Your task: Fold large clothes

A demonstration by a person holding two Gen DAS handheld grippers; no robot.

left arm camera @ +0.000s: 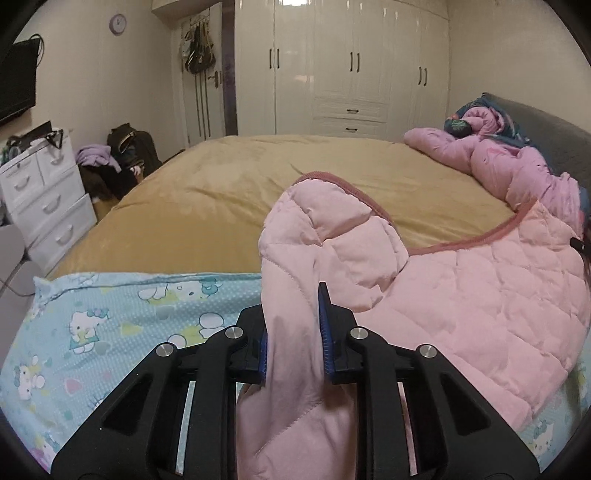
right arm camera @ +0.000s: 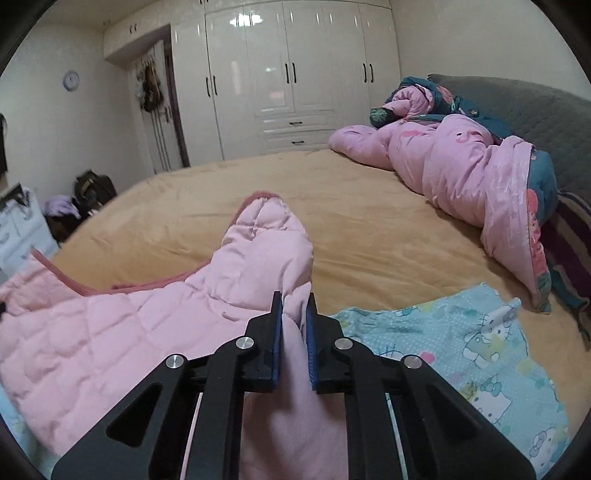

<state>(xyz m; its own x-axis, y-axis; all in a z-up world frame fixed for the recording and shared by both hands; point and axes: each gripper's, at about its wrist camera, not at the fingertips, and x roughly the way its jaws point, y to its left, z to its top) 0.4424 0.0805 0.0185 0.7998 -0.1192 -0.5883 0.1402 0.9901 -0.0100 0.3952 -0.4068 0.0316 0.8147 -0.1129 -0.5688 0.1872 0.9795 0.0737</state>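
We see a pink quilted jacket (left arm camera: 461, 295) lying on the near part of a bed (left arm camera: 221, 184), partly on a light blue cartoon-print sheet (left arm camera: 110, 325) that is spread over the tan bedspread. The left gripper (left arm camera: 295, 332) is clamped on a bunched fold of the jacket, pink fabric squeezed between its blue pads (left arm camera: 327, 332), one sleeve (left arm camera: 332, 229) humped up just past the fingertips. In the right wrist view the right gripper (right arm camera: 294, 321) is pinched tight on another fold of the same jacket (right arm camera: 92, 332), fabric pressed between both pads, the other sleeve (right arm camera: 266, 240) sticking up ahead of it with a darker pink cuff at its end. The blue sheet (right arm camera: 461, 343) shows to the right of that gripper. A darker pink trim runs along the jacket's edge. Further back on the bed, near the grey headboard (right arm camera: 535, 110), sits a crumpled pink quilt (right arm camera: 461, 162), well apart from the jacket. A white wardrobe (left arm camera: 351, 66) fills the far wall, a white drawer unit (left arm camera: 44, 192) stands left of the bed, and a round clock (left arm camera: 118, 23) hangs on the wall.
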